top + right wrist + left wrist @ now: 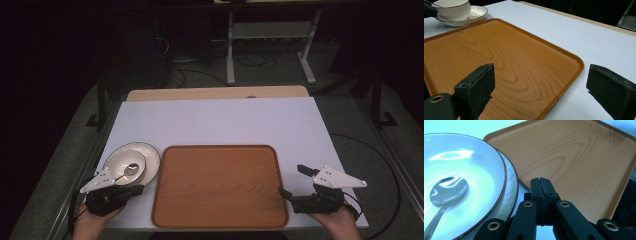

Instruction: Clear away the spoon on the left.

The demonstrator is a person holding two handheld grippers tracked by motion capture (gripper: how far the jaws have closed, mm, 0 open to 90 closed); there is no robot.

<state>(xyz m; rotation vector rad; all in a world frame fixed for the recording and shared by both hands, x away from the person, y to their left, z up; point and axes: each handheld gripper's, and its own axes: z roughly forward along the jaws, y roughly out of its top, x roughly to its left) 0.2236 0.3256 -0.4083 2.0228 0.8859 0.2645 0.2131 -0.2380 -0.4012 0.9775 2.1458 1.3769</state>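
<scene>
Bowl (128, 168) sits on a plate (149, 156) at the table's (225, 120) near-left, just left of the tray (220, 186) and touching or nearly touching its rim. A spoon (131, 169) lies in the bowl, head near the middle, handle running toward the person's side, where the left gripper (136, 190) is. In the left gripper view the bowl (469, 177) stands just left of the jaws, plate (511, 187) rim peeking out under it, spoon (449, 191) head up in the well.

L gripper hovers at the near edge of plate and bowl, tips by the gap between plate and tray; jaws pressed together w/ nothing between them. Probably lined up there to get at the spoon handle or the bowl rim, but they'd need to spread first.

R gripper (291, 180) waits at the tray's right edge, jaws wide apart, empty; one tip over the tray (499, 62) corner, the other over bare table (564, 32). Looks parked so as to steady or lift the tray, which is bare, likely the place the crockery goes. Bowl (452, 9) and plate (476, 12) show far off in the right gripper view.
</scene>
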